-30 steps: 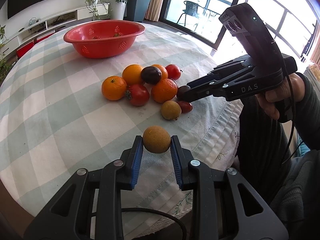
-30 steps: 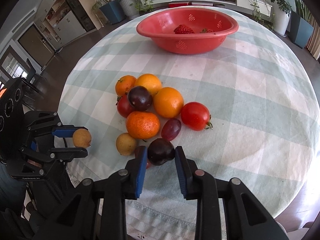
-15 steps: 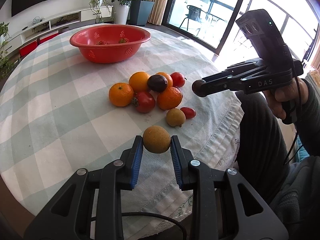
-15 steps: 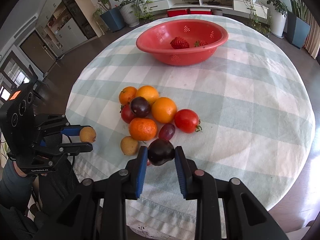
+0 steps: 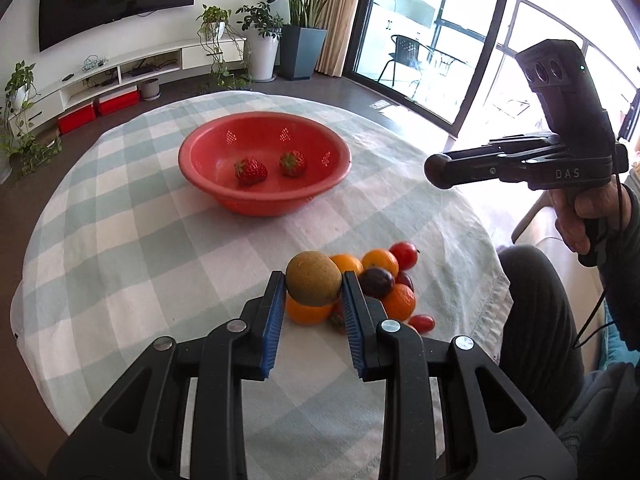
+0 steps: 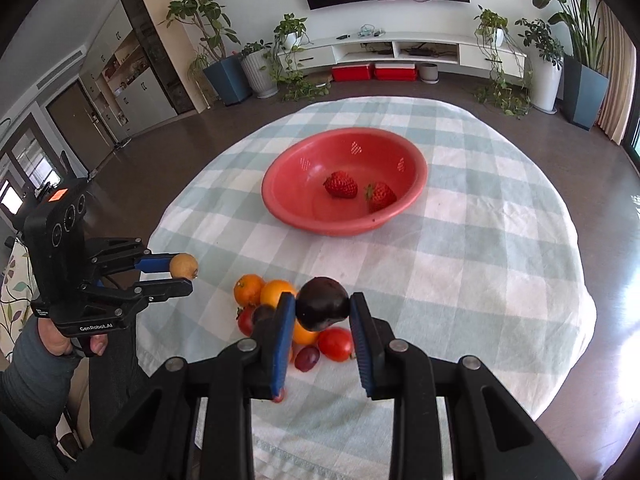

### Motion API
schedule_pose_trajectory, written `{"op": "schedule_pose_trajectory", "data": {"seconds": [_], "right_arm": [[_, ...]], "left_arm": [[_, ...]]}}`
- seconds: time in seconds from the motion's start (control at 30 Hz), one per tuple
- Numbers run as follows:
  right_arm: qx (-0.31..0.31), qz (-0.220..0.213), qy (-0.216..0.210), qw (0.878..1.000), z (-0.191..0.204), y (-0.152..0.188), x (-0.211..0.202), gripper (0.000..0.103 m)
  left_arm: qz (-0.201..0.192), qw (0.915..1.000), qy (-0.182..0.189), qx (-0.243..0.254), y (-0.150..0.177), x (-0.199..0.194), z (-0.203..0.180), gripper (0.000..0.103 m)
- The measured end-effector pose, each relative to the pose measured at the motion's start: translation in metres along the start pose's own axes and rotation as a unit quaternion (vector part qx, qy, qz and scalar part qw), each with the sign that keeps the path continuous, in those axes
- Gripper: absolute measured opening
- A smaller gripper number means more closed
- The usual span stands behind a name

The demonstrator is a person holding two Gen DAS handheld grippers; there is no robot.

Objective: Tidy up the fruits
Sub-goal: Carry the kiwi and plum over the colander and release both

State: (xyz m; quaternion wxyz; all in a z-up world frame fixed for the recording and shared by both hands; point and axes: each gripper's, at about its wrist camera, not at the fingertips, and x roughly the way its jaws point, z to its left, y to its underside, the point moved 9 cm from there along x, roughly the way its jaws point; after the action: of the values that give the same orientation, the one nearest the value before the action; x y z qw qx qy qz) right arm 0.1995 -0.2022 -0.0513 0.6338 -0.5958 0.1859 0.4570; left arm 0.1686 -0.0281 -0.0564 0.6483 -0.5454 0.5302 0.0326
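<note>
Gripping a brown fruit (image 5: 313,279) in your left gripper (image 5: 312,300), you hold it off the surface (image 5: 120,240), above the fruit pile (image 5: 384,280) near the near edge. Your right gripper (image 6: 323,322) has its fingers (image 6: 282,336) clamped on a dark plum (image 6: 323,308), also raised over the pile. The red bowl (image 6: 280,200) sits toward the far edge with two strawberries (image 6: 341,185) inside. Only the left view shows your right hand (image 5: 580,220) beside the balcony doors (image 5: 420,40); only the right view shows your left hand (image 6: 64,340) and the cabinets (image 6: 132,64).
</note>
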Motion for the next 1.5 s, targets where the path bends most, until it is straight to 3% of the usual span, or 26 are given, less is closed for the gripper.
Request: {"op": "schedule_pose_trajectory", "data": {"seconds": [0.27, 0.5, 0.8, 1.37, 1.5], "right_arm": [[0.001, -0.016, -0.006, 1.000, -0.014, -0.076, 0.033, 0.030], [0.015, 0.008, -0.001, 1.000, -0.031, -0.110, 0.088, 0.030], [0.018, 0.052, 0.021, 0.998, -0.044, -0.107, 0.143, 0.030], [-0.009, 0.080, 0.061, 0.995, -0.052, -0.093, 0.177, 0.031], [-0.013, 0.079, 0.065, 0.995, -0.051, -0.093, 0.176, 0.031]], "left_arm": [[0.003, 0.9987, -0.051, -0.010, -0.080, 0.034, 0.039, 0.026], [0.036, 0.9956, -0.086, 0.005, -0.115, 0.084, 0.054, 0.026], [0.075, 0.9916, -0.105, 0.001, -0.107, 0.130, 0.069, 0.026], [0.100, 0.9894, -0.106, 0.000, -0.090, 0.161, 0.073, 0.027], [0.098, 0.9893, -0.108, -0.002, -0.091, 0.162, 0.075, 0.036]]}}
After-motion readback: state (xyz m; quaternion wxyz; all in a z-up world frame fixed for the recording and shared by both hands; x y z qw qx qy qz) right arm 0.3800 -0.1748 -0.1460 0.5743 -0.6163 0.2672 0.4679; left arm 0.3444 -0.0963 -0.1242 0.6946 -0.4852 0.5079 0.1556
